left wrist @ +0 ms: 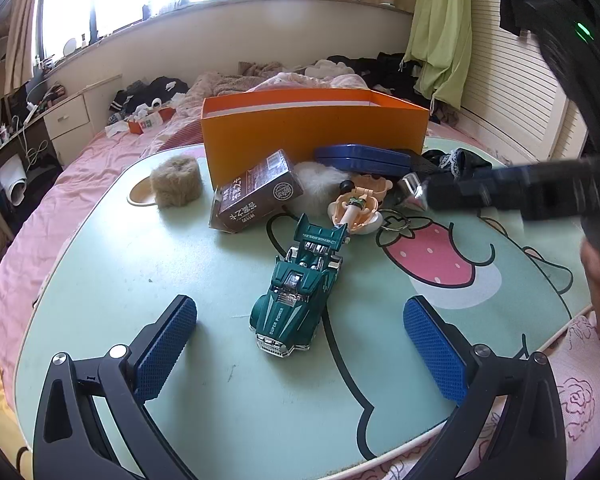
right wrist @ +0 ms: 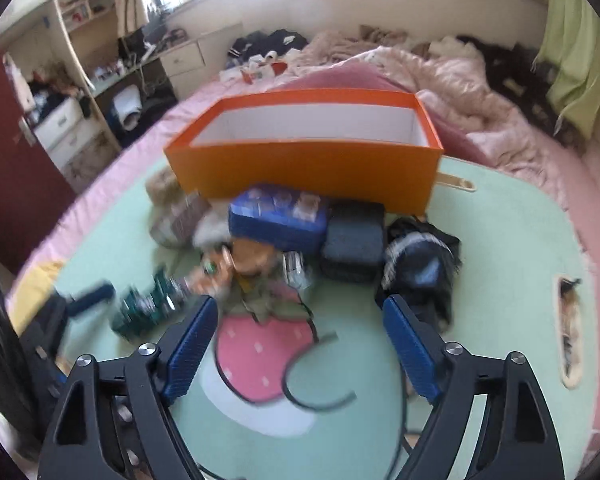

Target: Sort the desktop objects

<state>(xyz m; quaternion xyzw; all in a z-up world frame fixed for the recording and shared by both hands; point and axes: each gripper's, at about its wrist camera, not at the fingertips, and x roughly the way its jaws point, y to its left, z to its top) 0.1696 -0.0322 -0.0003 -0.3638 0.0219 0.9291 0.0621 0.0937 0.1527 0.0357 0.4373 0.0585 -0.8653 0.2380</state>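
Observation:
A green toy car [left wrist: 296,292] lies on the mint table [left wrist: 140,260], just beyond and between the fingers of my open, empty left gripper [left wrist: 300,336]. Behind it lie a brown carton [left wrist: 252,196], a beige clamshell toy [left wrist: 358,208], a key ring [left wrist: 394,220], a blue case [left wrist: 364,158], a fluffy brown ring [left wrist: 176,180] and black fabric [left wrist: 456,160]. The orange box [left wrist: 312,128] stands open at the back. My right gripper [right wrist: 300,340] is open and empty above the strawberry print [right wrist: 264,348], short of the blue case [right wrist: 278,216], a dark grey box [right wrist: 354,240] and the black fabric [right wrist: 420,264]. The right wrist view is motion-blurred.
The table sits on a pink bed [left wrist: 80,168] with heaped blankets and clothes behind the orange box [right wrist: 312,160]. The right gripper's black body [left wrist: 520,188] reaches in from the right in the left wrist view. A slot [right wrist: 570,328] is cut in the table's right side.

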